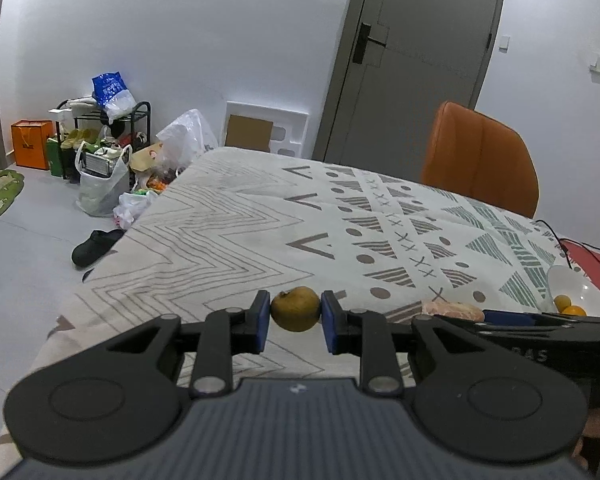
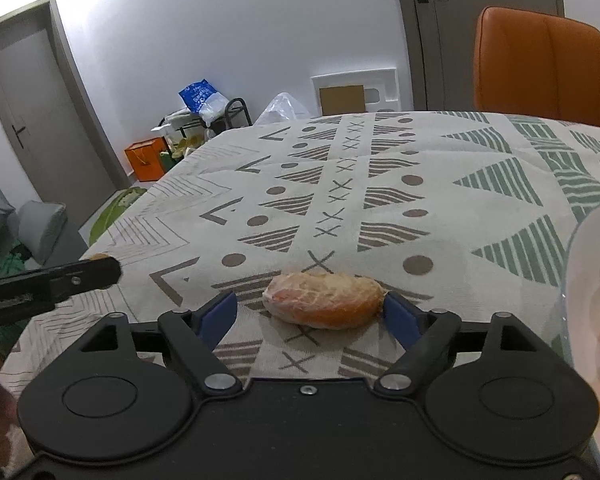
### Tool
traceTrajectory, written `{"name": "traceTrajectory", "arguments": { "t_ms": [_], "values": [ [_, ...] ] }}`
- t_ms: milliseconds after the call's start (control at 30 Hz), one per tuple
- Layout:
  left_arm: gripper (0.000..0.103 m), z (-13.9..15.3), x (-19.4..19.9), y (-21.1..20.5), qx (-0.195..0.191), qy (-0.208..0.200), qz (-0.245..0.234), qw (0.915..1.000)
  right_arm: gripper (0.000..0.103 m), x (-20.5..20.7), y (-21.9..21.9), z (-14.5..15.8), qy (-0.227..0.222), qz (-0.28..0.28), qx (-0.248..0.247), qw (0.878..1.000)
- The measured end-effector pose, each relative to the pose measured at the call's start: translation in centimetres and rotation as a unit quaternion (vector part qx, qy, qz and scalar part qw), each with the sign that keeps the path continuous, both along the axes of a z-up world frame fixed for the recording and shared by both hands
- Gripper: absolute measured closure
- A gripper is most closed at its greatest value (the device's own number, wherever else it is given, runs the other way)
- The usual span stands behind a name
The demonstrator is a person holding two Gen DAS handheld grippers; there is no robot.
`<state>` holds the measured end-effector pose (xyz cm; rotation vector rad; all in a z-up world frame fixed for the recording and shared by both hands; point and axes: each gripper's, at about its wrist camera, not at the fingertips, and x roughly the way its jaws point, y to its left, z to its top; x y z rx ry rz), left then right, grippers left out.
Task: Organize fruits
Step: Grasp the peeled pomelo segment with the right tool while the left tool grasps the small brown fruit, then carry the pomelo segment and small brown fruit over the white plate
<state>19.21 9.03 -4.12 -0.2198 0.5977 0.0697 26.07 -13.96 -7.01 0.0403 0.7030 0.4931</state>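
**One fruit clamped, one lying between spread jaws**

In the left wrist view, a small brownish-yellow fruit is gripped by the left gripper; its blue pads are pressed against the fruit at nine and three o'clock, the jaws drawn nearly together. The fruit is held clear above the patterned tablecloth. At about three o'clock from it, the wrapped orange fruit is seen lying on the cloth, with the right gripper's black arm crossing in front of it. Further toward three o'clock, a white bowl with small orange and yellow fruits inside is partly visible.

In the right wrist view, the right gripper is spread wide. The wrapped orange fruit, in a netted sleeve, is set on the tablecloth between the blue pads. A clear gap is left on the nine o'clock side; at three o'clock the pad stands just beside the fruit's end, and contact cannot be told. The white bowl is seen at three o'clock, the left gripper at nine o'clock. An orange chair is placed behind the table at one o'clock.
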Motion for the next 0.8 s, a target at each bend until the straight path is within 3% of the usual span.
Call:
{"name": "traceTrajectory", "arguments": {
  "t_ms": [67, 100, 133, 233, 800],
  "values": [
    [0.077, -0.1, -0.1, 0.1, 0.001, 0.002, 0.002, 1.0000, 0.021, 0.1, 0.5, -0.2, -0.007, 0.000, -0.012, 1.000],
    [0.077, -0.2, -0.2, 0.1, -0.001, 0.003, 0.002, 1.0000, 0.023, 0.1, 0.8, -0.2, -0.012, -0.001, -0.020, 1.000],
    [0.077, -0.2, -0.2, 0.2, -0.002, 0.003, 0.002, 1.0000, 0.034, 0.0, 1.0, -0.2, -0.018, -0.004, -0.028, 0.999],
    [0.077, -0.2, -0.3, 0.3, -0.005, 0.004, 0.000, 1.0000, 0.040, -0.2, 1.1, -0.1, -0.026, -0.009, -0.037, 0.999],
    [0.077, 0.9, -1.3, -1.8, -0.007, -0.010, -0.020, 0.9997, 0.040, -3.7, -2.5, 2.6, -0.062, -0.031, 0.002, 0.998]
  ]
}}
